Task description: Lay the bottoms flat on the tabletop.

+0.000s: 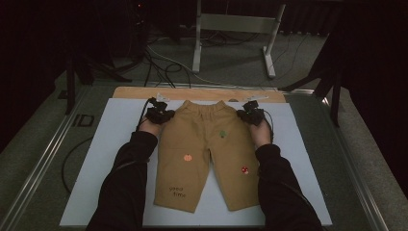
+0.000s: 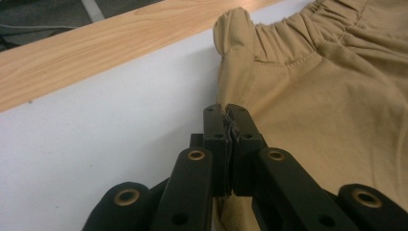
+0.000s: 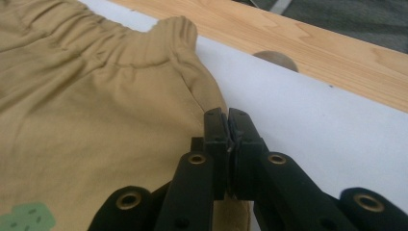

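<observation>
On the worktop (image 1: 120, 144), high view, the trousers (image 1: 202, 154) lay flat, waistband at twelve o'clock, for handling. Left tool (image 2: 230, 113) was clamped on the side seam; right tool (image 3: 227, 118) likewise pinched the opposite hem, probably for lifting evenly.

Both forearms extended forward, roughly parallel. Left gripper (image 1: 159, 113) jaws clamped together. Right gripper (image 1: 252, 114) jaws likewise closed, tips pointing forward.
</observation>
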`<state>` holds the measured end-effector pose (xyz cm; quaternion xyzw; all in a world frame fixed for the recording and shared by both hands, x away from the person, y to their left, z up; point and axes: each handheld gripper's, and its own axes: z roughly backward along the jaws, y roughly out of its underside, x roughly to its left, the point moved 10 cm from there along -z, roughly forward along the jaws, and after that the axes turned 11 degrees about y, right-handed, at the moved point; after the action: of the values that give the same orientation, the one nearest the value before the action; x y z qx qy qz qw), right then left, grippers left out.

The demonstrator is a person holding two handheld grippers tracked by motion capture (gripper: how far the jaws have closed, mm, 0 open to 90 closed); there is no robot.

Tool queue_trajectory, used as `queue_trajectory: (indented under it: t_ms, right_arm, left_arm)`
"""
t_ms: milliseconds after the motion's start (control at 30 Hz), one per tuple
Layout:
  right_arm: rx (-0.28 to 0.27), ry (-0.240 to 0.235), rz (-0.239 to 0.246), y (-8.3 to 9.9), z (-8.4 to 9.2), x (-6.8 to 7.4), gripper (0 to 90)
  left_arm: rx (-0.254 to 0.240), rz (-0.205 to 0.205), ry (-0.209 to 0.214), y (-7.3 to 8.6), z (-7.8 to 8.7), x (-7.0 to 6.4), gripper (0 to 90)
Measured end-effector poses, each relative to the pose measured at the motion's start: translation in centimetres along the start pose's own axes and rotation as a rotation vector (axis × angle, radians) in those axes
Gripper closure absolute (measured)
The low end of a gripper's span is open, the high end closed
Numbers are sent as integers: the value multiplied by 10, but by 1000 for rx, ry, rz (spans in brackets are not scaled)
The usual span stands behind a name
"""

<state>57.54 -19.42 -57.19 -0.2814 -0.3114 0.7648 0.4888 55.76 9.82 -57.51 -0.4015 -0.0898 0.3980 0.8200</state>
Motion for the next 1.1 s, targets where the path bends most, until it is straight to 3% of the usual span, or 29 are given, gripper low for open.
queue_trajectory:
  t_ms: [133, 267, 400, 467, 567, 600, 667, 733, 767, 800, 867, 1100]
  right_arm:
    - [48, 26, 9, 8, -10, 0, 871]
    - [56, 33, 27, 9, -14, 1, 862]
    - [59, 46, 16, 9, -14, 0, 742]
    - [62, 34, 14, 9, -13, 1, 628]
    - [44, -2, -2, 6, -9, 6, 460]
    - [47, -10, -12, 5, -7, 9, 402]
    - [19, -53, -38, 0, -2, 15, 232]
    - [12, -105, -33, -2, 3, 21, 157]
    - [12, -105, -33, -2, 3, 21, 157]
    - [7, -121, -41, -3, 6, 25, 139]
    - [10, -146, -12, -4, 11, 34, 120]
    - [-2, -170, 39, -4, 29, 42, 105]
  left_arm:
    - [35, 6, -4, 8, -5, 0, 869]
    - [39, 18, -8, 8, -7, 0, 868]
    - [45, 28, -9, 11, -9, 2, 792]
    - [25, 56, -13, 11, -7, 1, 671]
    - [30, 61, -46, 9, -2, 3, 381]
    - [11, 65, -47, 6, 1, 2, 308]
    - [-13, 75, -10, 2, 7, -3, 171]
    - [-21, 72, 44, -2, 13, -12, 99]
    - [-21, 72, 44, -2, 13, -12, 58]
    - [-23, 65, 71, -3, 17, -19, 58]
    - [-26, 69, 97, -3, 21, -26, 7]
    - [-24, 45, 151, 2, 40, -42, 5]
